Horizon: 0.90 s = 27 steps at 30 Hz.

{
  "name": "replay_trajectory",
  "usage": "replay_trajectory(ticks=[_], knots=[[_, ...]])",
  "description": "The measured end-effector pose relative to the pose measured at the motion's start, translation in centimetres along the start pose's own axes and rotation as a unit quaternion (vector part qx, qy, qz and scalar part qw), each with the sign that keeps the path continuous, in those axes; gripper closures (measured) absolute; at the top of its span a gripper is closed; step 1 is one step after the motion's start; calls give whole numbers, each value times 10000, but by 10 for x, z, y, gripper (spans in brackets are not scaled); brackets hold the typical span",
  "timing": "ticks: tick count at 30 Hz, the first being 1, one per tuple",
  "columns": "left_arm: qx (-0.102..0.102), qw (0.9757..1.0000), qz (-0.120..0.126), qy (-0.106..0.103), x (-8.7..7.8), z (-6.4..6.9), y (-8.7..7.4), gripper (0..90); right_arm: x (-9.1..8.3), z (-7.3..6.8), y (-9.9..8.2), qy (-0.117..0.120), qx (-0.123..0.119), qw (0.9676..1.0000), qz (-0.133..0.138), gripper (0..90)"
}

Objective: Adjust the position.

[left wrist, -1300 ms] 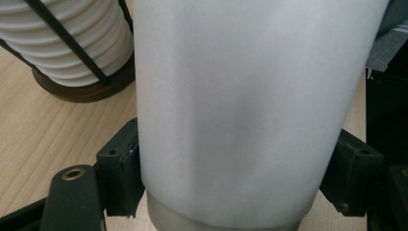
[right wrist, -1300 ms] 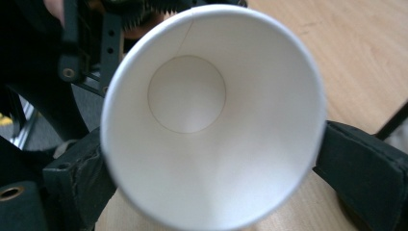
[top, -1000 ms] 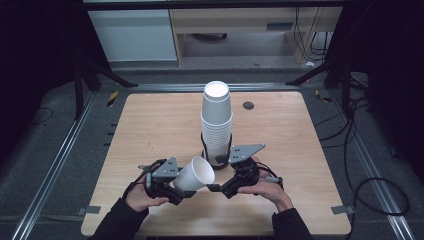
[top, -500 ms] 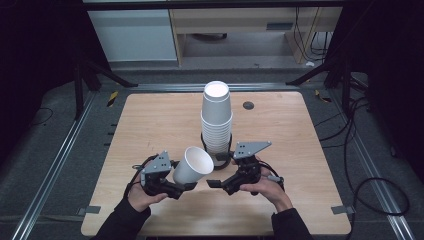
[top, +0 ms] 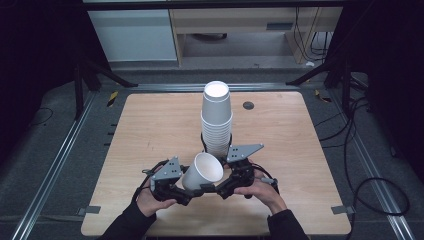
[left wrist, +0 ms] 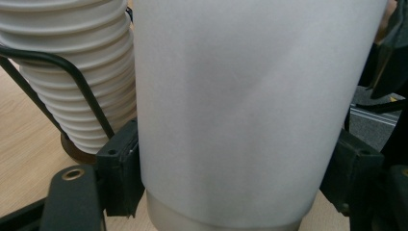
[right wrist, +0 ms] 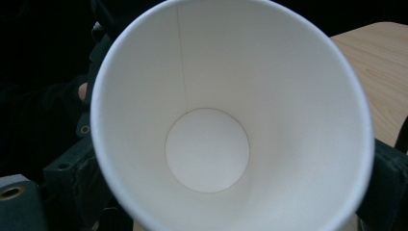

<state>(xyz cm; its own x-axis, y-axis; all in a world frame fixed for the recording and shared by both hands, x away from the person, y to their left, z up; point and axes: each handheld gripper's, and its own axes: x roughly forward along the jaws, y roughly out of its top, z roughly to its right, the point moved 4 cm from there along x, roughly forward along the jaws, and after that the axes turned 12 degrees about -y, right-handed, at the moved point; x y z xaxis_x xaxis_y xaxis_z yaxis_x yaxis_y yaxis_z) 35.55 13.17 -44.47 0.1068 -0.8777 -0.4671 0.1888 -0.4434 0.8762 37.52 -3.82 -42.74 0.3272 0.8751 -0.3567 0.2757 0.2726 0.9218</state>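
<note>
L gripper [top: 192,192] jaws pinching paper cup [top: 202,172] low on wall, nr base | R gripper [top: 220,190] at cup's mouth side, grip state can't tell | cup tilted, off desk [top: 150,130], nr front edge, before cup stack [top: 216,120] | light, thin, crushable; hold gently nr stiffer base/rim

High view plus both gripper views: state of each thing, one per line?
paper cup: empty, tilted on its side, off the table, mouth toward the right gripper.
left gripper: shut on the paper cup's wall, near its base.
right gripper: at the cup's rim; open or shut cannot be told.
cup stack: upside down, upright in a black wire holder.
table: bare wood around the stack.
</note>
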Motion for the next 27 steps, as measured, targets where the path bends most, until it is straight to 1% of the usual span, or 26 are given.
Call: replay_trajectory(ticks=[6, 7, 9, 14, 15, 22, 24, 27], knots=[[58, 10000, -33, -40, 4, 3, 1, 221, 4, -2, -2, 61, 25, 10000, -21, 72], [83, 10000, -40, -9, 4, 4, 1, 221, 5, -2, -2, 58, 25, 10000, -28, 75], [87, 9999, -69, -43, 6, 4, 0, 221, 6, -3, -2, 108, 37, 9999, -19, 99], [79, 9999, -102, -40, 6, 4, -1, 219, 7, -3, -4, 91, 31, 10000, -9, 124], [88, 9999, -108, -41, 6, 4, -1, 219, 7, -3, -4, 119, 46, 9999, -4, 128], [94, 9998, -145, -43, 5, 4, -2, 206, 7, -4, -4, 85, -22, 10000, -3, 139], [78, 9998, -205, -38, 3, 3, -3, 183, 4, -3, -3, 18, -41, 10000, 16, 141], [43, 9997, -221, -8, 0, 1, -5, 166, -3, 1, 0, -88, -49, 9999, 84, 141]])
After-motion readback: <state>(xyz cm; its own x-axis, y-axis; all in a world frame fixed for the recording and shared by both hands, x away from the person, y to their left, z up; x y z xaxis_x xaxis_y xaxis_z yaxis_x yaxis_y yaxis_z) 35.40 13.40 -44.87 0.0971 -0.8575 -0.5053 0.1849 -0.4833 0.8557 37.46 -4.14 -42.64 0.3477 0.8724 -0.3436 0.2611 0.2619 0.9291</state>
